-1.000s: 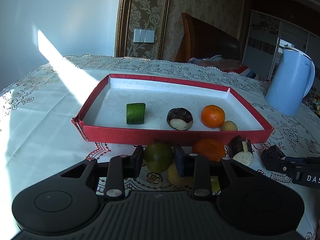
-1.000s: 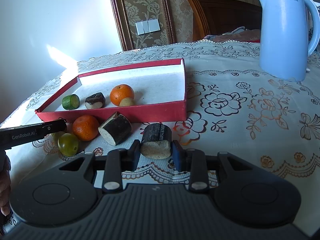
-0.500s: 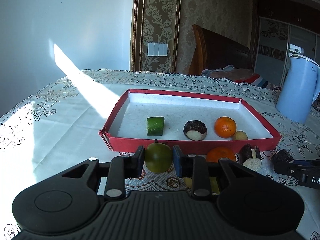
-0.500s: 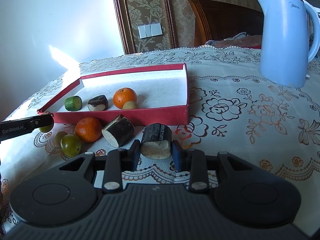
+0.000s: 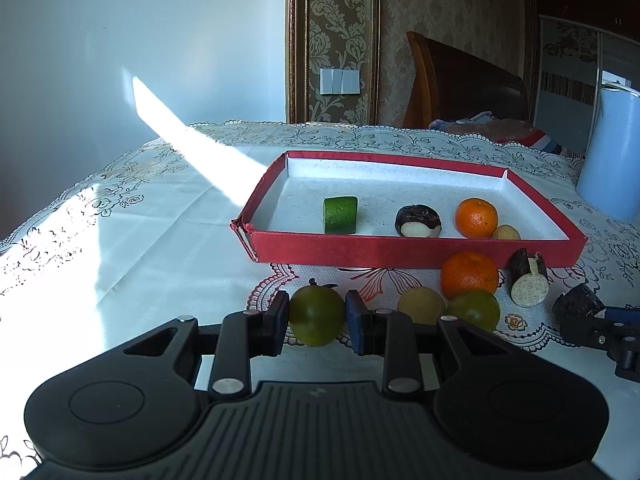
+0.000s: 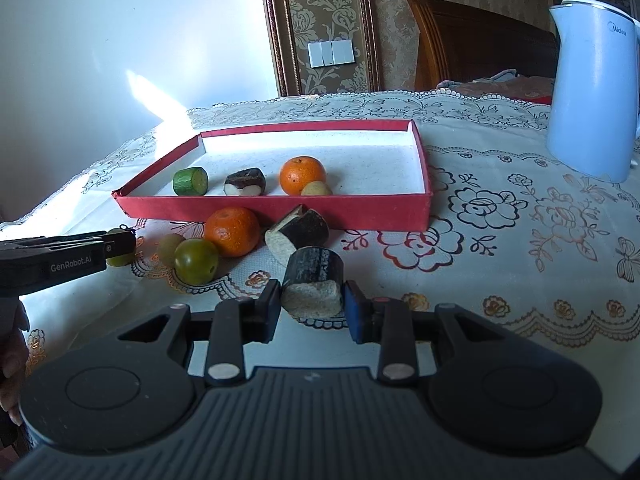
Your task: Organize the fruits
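I am gripping a green fruit in my left tongs and a dark cut piece in my right tongs, both near the table; next I am lifting them over the red tray's front wall.

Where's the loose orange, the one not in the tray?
The loose orange lies on the tablecloth just in front of the red tray's near wall, between a green fruit on its left and a dark cut piece on its right.
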### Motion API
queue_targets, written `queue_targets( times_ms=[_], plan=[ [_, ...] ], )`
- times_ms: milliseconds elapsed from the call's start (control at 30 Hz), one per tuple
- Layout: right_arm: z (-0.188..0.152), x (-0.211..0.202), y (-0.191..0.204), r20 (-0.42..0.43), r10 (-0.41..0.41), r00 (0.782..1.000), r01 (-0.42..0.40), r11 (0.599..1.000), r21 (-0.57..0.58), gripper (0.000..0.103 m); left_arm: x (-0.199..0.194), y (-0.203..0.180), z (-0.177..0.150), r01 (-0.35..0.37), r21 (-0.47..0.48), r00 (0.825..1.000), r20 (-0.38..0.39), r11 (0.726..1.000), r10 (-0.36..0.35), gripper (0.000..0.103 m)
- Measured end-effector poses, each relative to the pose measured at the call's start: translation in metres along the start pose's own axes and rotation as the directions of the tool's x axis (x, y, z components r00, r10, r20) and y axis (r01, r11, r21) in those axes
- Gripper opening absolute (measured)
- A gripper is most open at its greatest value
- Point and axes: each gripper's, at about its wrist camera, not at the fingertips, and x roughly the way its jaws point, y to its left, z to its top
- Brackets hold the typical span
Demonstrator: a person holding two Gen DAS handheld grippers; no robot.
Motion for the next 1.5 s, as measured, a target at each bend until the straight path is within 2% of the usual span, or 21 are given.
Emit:
queue_targets(
  times_ms=[567, 1133, 1500],
  plan=[
    [-0.001, 0.009, 0.011, -0.024, 0.005, 1.000, -0.005, 1.000, 0.004, 0.032, 0.007, -0.015, 0.002, -0.087, -0.021, 0.996, -0.005, 0.996, 0.087, 0.029],
    [-0.002, 0.007, 0.007, -0.011, 0.017, 1.000, -0.016, 0.999, 0.029, 0.032, 0.006, -0.019, 0.000, -0.114, 0.013, 0.993, 0.009, 0.993, 0.114, 0.029],
    [-0.002, 0.008, 0.007, -0.010, 0.016, 1.000, -0.015, 1.000, 0.026, 0.032, 0.004, -0.017, -0.002, -0.105, -0.005, 0.994, 0.018, 0.994, 0.105, 0.029]
  ],
)
